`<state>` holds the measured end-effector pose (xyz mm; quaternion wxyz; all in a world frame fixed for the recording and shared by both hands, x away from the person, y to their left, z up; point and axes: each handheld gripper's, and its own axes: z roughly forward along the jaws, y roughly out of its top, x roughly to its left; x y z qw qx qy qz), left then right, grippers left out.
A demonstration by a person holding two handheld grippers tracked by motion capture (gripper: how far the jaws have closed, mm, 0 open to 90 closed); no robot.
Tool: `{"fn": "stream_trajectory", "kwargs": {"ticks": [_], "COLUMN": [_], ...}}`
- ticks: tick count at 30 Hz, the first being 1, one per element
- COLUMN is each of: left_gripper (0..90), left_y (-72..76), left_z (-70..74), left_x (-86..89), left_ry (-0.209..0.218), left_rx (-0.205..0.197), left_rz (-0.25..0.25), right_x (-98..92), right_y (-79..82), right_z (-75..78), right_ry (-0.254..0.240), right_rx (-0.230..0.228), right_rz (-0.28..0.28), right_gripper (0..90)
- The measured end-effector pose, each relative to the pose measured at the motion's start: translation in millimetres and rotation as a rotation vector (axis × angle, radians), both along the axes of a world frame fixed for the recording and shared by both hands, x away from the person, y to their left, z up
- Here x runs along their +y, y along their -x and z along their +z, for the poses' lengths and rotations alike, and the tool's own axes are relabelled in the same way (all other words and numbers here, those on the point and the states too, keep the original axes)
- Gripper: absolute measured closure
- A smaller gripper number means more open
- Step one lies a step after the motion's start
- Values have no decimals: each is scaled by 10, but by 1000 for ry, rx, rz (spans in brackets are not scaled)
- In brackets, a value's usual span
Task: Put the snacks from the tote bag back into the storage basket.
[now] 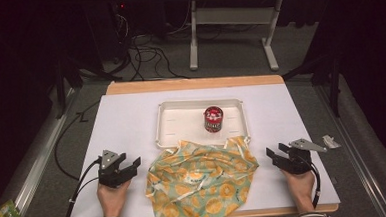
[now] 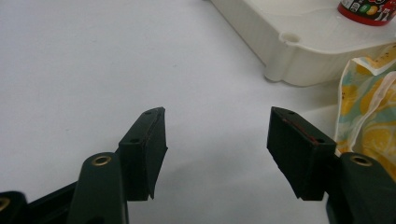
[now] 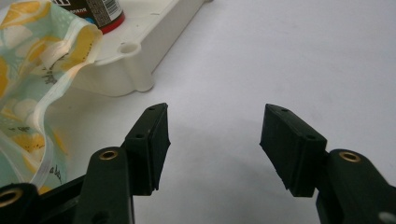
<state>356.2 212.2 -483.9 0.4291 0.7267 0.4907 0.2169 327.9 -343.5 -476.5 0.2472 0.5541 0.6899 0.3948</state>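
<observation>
Left tool: two black jaws are seen rising from the lower edge, set wide apart, with nothing between them.
Worktop: a white surface is seen under and beyond the jaws.
Tray: a white tray is placed at upper right, one rounded corner nearest the tool.
Can: the red base is seen standing inside the tray, cut off by the top edge.
Cloth: yellow-and-teal patterned fabric is lying at the right edge, against the tray's near side and just beside the right-hand jaw.

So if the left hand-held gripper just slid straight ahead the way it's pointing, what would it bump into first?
Probably the near left corner of the white tray; bare table lies between it and the open left hand-held gripper. The fruit-print bag sits just right of that line.
</observation>
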Motion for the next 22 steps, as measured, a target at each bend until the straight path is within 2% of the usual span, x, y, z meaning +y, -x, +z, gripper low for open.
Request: {"fn": "stream_trajectory", "kwargs": {"ticks": [7,18,22], "left_gripper": [372,366,363], "left_y": [12,5,-12], "left_z": [-3,-4,-7], "left_x": [28,37,47], "left_ry": [30,33,49], "left_rx": [-8,1,15], "left_rz": [1,-1,5], "right_x": [-14,-22,-28], "right_y": [-7,-15,-20], "right_z": [-10,-15,-16], "right_ry": [-8,-13,-13], "right_rx": [8,14,14], "right_rz": [-14,-17,-11], "right_gripper": [410,400,400]}}
